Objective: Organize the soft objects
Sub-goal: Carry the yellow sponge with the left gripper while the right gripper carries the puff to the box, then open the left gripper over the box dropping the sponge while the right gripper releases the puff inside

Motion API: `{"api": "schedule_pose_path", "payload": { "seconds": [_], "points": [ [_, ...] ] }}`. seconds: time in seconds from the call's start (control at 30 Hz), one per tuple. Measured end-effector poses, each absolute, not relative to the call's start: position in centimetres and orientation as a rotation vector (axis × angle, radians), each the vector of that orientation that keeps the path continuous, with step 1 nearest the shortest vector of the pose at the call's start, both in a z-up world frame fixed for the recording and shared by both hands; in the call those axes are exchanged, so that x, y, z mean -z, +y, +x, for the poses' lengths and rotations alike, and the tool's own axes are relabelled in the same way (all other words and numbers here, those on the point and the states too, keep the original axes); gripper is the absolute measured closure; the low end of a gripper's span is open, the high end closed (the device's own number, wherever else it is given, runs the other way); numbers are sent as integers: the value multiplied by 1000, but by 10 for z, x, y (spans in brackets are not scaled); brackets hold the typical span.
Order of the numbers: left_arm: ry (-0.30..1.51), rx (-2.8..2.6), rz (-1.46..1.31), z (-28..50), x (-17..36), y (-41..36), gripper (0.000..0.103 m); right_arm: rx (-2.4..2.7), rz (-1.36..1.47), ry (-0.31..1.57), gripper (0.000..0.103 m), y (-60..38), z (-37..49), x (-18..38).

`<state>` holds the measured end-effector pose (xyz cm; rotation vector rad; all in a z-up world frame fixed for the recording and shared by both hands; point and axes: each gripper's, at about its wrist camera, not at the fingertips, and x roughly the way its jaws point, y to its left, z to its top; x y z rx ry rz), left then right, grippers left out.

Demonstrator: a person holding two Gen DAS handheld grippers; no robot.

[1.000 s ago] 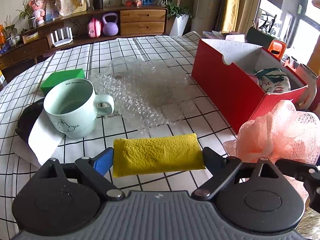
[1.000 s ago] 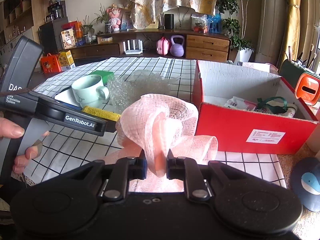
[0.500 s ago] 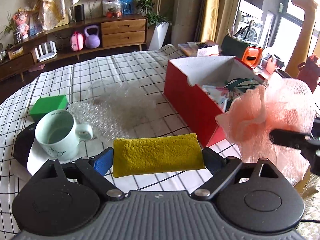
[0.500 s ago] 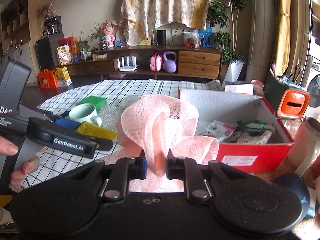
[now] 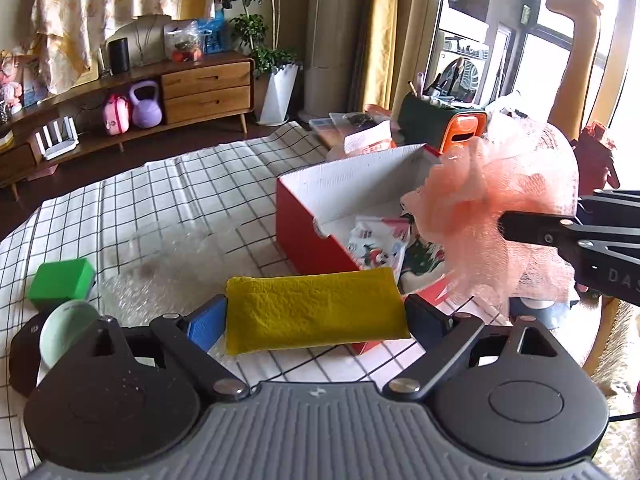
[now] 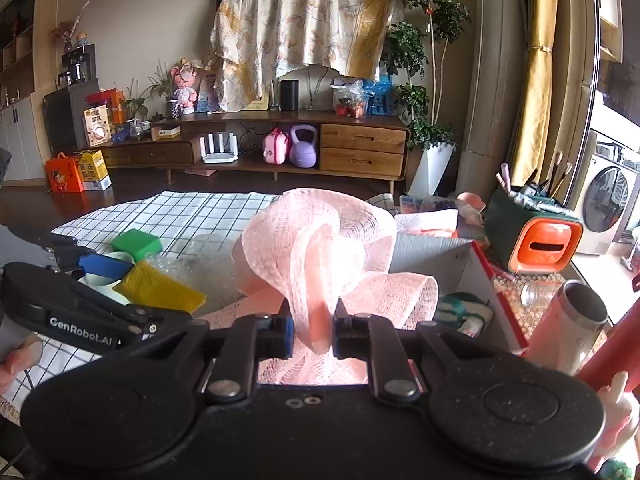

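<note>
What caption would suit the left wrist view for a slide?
Left gripper holds a yellow textured cloth pad near the open red cardboard box; right gripper carries a pink mesh sponge.

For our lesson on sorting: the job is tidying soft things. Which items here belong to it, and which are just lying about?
Part of the job:
yellow sponge cloth
pink mesh pouf
red box
bubble wrap

Lying about:
green block
mug
orange holder

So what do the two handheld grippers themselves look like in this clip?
Both are matte black linkage grippers with silver pivot pins and blue finger pads. The left gripper has a ribbed grey base and white "GenRobot.AI" lettering on its side; the right gripper shows "DA" lettering.
</note>
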<state>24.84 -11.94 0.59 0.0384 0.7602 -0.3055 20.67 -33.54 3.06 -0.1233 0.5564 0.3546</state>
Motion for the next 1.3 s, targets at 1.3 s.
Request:
{"api": "schedule_pose_path", "payload": {
  "seconds": [1.3],
  "points": [
    [933, 388, 151, 396, 79, -250, 9, -162, -63, 779, 88, -386, 382, 60]
  ]
}}
